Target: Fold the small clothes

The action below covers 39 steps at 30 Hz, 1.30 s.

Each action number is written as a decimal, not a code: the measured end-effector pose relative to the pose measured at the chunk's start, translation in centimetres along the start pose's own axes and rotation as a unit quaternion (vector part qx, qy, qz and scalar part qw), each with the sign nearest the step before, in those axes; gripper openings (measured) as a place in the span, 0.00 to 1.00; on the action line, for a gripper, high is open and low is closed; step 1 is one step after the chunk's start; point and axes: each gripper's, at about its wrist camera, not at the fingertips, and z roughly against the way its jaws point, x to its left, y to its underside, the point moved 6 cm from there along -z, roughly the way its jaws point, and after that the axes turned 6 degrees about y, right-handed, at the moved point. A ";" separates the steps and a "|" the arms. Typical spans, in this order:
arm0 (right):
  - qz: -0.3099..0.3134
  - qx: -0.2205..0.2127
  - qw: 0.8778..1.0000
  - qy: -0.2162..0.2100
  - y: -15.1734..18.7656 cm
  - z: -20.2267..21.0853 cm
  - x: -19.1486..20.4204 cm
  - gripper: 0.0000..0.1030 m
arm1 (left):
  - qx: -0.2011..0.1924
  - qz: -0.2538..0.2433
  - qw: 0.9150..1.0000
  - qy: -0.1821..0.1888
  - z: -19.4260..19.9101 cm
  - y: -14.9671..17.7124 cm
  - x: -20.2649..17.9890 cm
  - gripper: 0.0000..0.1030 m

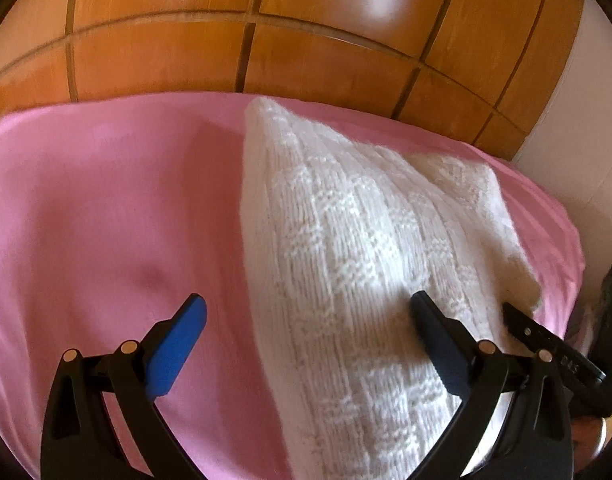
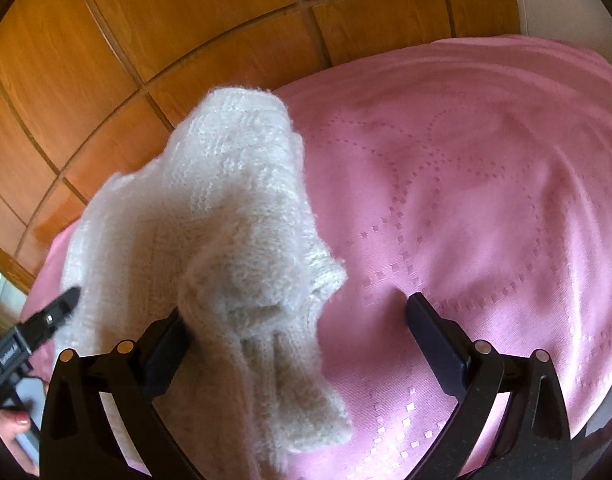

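Fuzzy white knit garment [image 1: 345,248] bunched on smooth pink cloth [image 1: 106,208]

We see glossy orange-brown wooden panelling [image 1: 306,52] behind the bed — divided by dark grooves, with soft daylight glare on it. A pink bedspread [image 2: 485,200] covers the bed; a white wall [image 1: 577,152] stands right.

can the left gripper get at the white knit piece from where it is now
Probably yes. The left gripper is open, and the white knit piece lies on the pink cloth right ahead, partly between its fingers, with nothing in the way.
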 end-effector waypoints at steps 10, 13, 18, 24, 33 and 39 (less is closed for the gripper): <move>-0.018 0.009 0.997 -0.068 0.1 0.4 -0.1 0.97 | 0.028 0.076 0.988 0.134 -0.5 1.9 1.9 0.98; -0.028 0.011 0.996 -0.086 0.2 0.5 -0.3 0.97 | 0.027 0.071 0.985 0.153 -0.5 2.2 1.7 0.98; -0.056 0.028 0.987 -0.150 0.3 0.9 -0.1 0.95 | 0.024 0.063 0.981 0.182 -0.2 3.0 1.4 0.98; -0.077 0.054 0.975 -0.203 1.1 0.5 0.7 0.89 | 0.031 0.051 0.979 0.195 -0.3 2.9 0.7 0.98; -0.070 0.054 0.978 -0.187 -0.5 -0.7 2.4 0.65 | 0.058 0.023 0.982 0.181 -1.5 1.9 -2.9 0.98; -0.067 0.039 0.978 -0.194 -0.5 -1.4 2.6 0.61 | 0.049 0.032 0.978 0.199 -1.0 2.5 -1.7 0.98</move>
